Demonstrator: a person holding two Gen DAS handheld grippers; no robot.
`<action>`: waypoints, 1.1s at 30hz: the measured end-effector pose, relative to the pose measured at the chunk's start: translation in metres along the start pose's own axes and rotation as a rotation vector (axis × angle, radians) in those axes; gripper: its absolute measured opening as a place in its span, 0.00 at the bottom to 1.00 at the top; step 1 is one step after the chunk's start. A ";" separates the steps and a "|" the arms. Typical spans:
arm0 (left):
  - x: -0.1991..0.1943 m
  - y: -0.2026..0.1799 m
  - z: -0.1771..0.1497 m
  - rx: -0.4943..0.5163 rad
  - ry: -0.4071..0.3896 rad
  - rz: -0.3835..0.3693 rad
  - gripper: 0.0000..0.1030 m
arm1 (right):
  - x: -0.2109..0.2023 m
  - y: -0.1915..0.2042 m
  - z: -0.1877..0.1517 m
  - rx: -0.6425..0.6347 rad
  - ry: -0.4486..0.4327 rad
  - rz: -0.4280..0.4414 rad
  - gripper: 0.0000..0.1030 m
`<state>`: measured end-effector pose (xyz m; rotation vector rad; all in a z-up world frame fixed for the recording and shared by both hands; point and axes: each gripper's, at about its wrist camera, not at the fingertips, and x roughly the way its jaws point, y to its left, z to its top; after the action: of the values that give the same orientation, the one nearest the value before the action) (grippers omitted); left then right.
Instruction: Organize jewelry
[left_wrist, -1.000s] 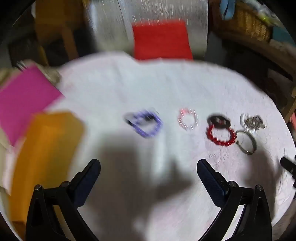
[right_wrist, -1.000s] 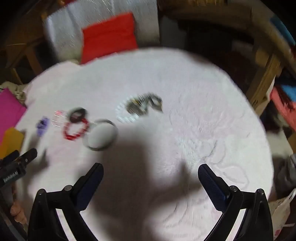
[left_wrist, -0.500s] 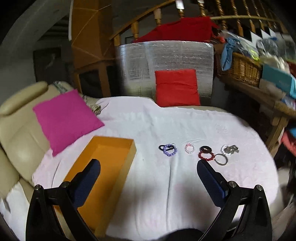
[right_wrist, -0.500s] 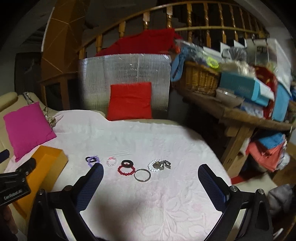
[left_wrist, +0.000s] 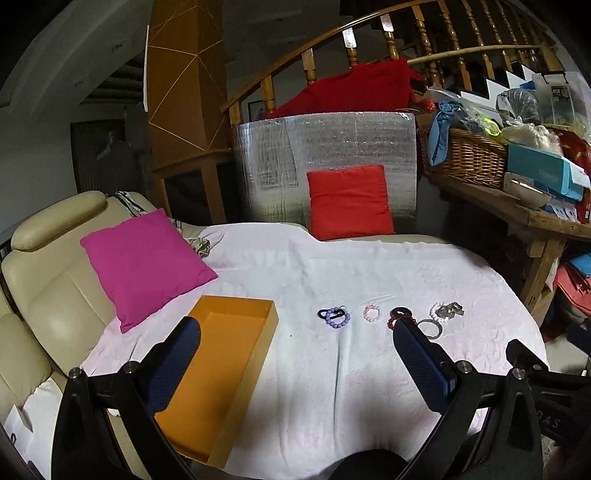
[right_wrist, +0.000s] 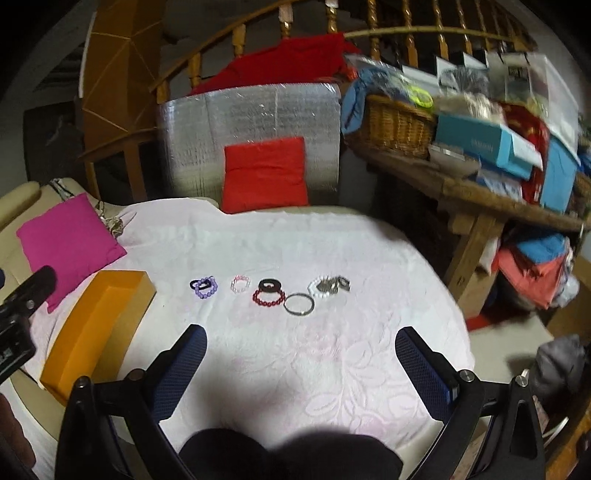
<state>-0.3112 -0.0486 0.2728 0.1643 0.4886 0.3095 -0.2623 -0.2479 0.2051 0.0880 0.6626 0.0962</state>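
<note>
Several bracelets lie in a row on the white cloth: a purple bead bracelet (right_wrist: 205, 288) with a black band, a pink bead bracelet (right_wrist: 240, 284), a red bead bracelet (right_wrist: 268, 297) under a black ring, a metal bangle (right_wrist: 299, 304), and a white bead bracelet (right_wrist: 320, 288) beside a metal piece. The same row shows in the left wrist view, the purple one (left_wrist: 334, 317) leftmost. An open orange box (left_wrist: 218, 373) stands at the left, also in the right wrist view (right_wrist: 96, 325). My left gripper (left_wrist: 295, 365) and right gripper (right_wrist: 301, 369) are open and empty, well short of the jewelry.
A pink cushion (left_wrist: 146, 262) lies on the cream sofa at the left. A red cushion (left_wrist: 349, 203) leans on a silver panel at the back. A cluttered wooden table with a wicker basket (right_wrist: 397, 125) stands at the right, beyond the cloth's edge.
Both grippers have pulled back and up from close over the jewelry to a far, wide view. The orange box has come fully into view. Both grippers stay open.
</note>
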 end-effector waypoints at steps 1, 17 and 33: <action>0.005 0.004 -0.002 -0.011 0.002 -0.010 1.00 | 0.002 -0.001 -0.001 0.002 0.008 -0.002 1.00; 0.021 0.012 -0.009 -0.022 0.021 -0.006 1.00 | 0.016 0.011 -0.005 -0.004 0.070 0.024 1.00; 0.044 0.010 -0.015 -0.027 0.060 0.001 1.00 | 0.036 0.009 0.005 0.016 0.070 0.037 1.00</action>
<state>-0.2841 -0.0239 0.2432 0.1292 0.5431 0.3224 -0.2315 -0.2347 0.1881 0.1122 0.7322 0.1300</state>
